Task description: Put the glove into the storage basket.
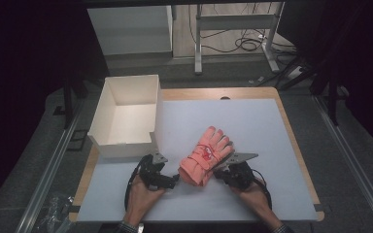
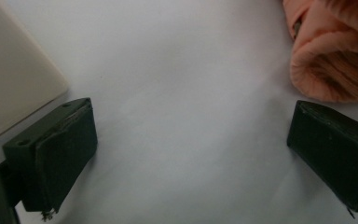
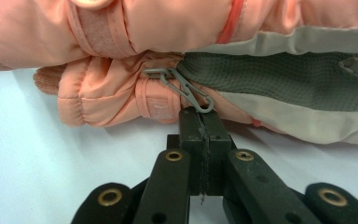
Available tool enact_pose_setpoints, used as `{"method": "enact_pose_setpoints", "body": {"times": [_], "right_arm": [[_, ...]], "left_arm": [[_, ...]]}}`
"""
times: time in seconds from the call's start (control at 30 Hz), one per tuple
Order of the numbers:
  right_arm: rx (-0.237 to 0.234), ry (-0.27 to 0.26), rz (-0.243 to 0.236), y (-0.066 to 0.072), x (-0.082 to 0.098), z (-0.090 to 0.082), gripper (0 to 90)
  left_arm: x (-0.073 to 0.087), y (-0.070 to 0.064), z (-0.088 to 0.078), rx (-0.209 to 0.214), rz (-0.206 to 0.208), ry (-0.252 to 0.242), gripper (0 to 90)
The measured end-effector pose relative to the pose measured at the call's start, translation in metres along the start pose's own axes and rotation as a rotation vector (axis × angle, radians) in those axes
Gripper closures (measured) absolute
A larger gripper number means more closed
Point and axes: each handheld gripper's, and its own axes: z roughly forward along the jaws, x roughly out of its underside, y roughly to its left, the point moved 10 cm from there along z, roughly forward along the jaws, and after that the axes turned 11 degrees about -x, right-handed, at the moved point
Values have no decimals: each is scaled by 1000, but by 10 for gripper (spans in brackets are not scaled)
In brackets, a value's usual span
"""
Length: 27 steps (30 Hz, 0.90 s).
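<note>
Pink gloves (image 1: 205,156), a bundled pair of 2, lie between wide-open left gripper (image 1: 164,180) and closed, empty right gripper (image 3: 204,122).

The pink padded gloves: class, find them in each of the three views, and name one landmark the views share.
High view: pink padded gloves, lower centre, right of the white open box.
Left gripper view: cuff at top right.
Right gripper view: across the top.
Shared landmark: the pale table mat.
</note>
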Motion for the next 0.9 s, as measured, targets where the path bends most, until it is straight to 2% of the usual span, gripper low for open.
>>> {"method": "enact_pose_setpoints", "body": {"times": [0.2, 0.43, 0.53, 0.6, 0.73, 0.77, 0.8, 0.9], "right_arm": [[14, 1, -6, -1, -5, 5, 886], [35, 4, -20, -3, -12, 12, 886], [41, 7, -25, -2, -11, 12, 879], [36, 9, -26, -1, -10, 10, 859], [64, 7, -31, -4, -6, 1, 818], [71, 5, -32, -6, -5, -2, 805], [77, 3, -31, -7, -5, -5, 787], [108, 1, -36, -12, -2, -15, 732]], "left_arm": [[4, 4, -4, 18, 6, -2, 29], [5, 4, -4, 23, 17, -1, 27], [6, 4, -8, 38, 15, 6, 20], [5, 3, -11, 53, 9, 4, 16], [1, -2, -20, 104, 5, -6, 9], [1, -2, -20, 104, 5, -6, 9], [-2, -6, -25, 121, 18, -8, 8], [-8, -10, -33, 129, 54, -6, 1]]}}
